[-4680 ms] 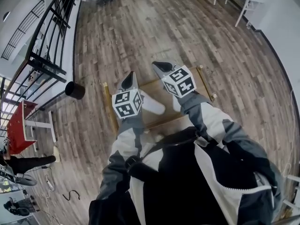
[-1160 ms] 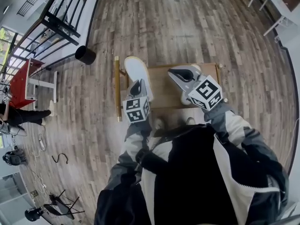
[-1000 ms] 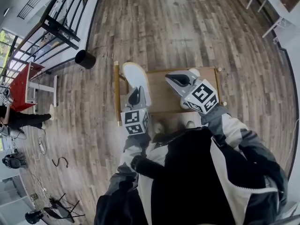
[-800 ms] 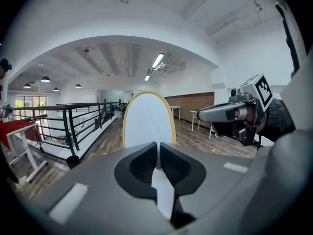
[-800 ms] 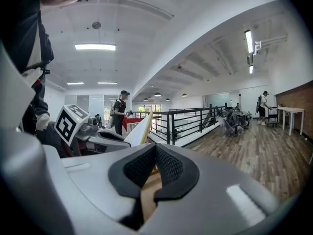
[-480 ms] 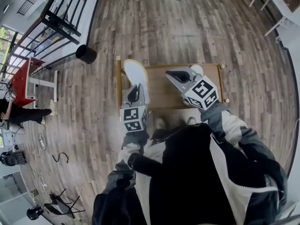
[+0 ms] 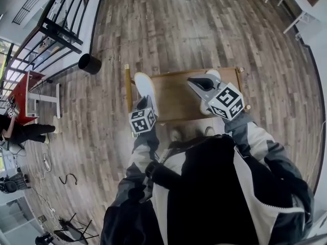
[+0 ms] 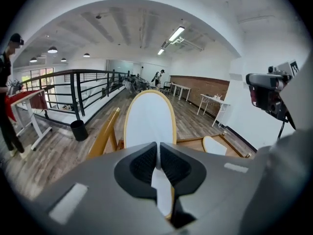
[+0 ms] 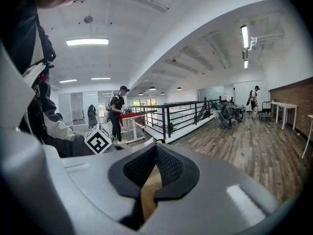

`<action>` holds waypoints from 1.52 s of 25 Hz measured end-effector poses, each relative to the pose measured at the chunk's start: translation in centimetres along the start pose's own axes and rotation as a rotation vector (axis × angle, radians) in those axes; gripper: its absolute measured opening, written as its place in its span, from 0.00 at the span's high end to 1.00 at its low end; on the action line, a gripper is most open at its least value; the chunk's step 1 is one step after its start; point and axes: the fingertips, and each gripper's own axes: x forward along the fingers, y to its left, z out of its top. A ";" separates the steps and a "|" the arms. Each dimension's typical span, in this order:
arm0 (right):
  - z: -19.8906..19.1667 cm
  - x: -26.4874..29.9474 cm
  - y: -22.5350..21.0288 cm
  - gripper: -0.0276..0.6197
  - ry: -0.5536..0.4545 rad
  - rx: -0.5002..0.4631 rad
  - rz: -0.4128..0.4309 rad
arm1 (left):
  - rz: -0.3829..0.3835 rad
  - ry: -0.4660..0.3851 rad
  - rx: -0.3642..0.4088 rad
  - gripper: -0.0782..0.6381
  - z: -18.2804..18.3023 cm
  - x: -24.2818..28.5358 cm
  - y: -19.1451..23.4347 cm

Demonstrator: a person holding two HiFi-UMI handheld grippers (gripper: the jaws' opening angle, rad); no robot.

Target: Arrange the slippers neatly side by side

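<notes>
Head view: tabletop (image 7: 179, 98), a low wooden surface with a gold-coloured frame, stands on the plank floor directly ahead of the person. First slipper (image 7: 145, 88), white with a tan rim, sits at the left edge of the tabletop, its long axis running toward the far edge. Left gripper (image 7: 141, 105) is at the near end of this slipper. Right gripper (image 7: 198, 82) is above the right half of the tabletop. Second slipper (image 7: 212, 75) shows as a white patch just beyond it, near the far right corner, and is mostly covered by the gripper. A black bin (image 7: 89, 64) stands on the floor off the far left corner.

Left gripper view: left gripper (image 8: 157, 163) has its jaws pinching the near end of the first slipper (image 8: 149, 119), which extends straight ahead from the pads. Second slipper (image 8: 215, 145) lies flat on the tabletop to the right, well apart from the first.

Right gripper view: right gripper (image 9: 155, 168) has its jaws pressed together. A tan surface shows in the slot below the pads; what it is cannot be determined. No slipper is visible ahead of these jaws.
</notes>
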 end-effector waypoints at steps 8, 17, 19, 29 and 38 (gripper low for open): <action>-1.2 -1.9 -1.2 0.95 0.055 -0.018 -0.067 | 0.015 0.123 -0.015 0.85 -3.6 4.3 2.0; -2.4 -4.6 -2.1 0.95 0.097 -0.030 -0.125 | 0.034 0.270 -0.047 0.85 -7.7 8.9 4.3; -2.6 -4.9 -2.5 0.95 0.105 -0.023 -0.143 | 0.032 0.284 -0.036 0.85 -7.8 9.5 4.4; -3.8 -5.9 -3.0 0.95 0.142 0.000 -0.187 | 0.013 0.347 -0.028 0.85 -9.4 11.5 4.3; -3.9 -5.6 -2.5 0.95 0.146 -0.010 -0.173 | 0.012 0.364 -0.039 0.75 -9.7 12.0 4.6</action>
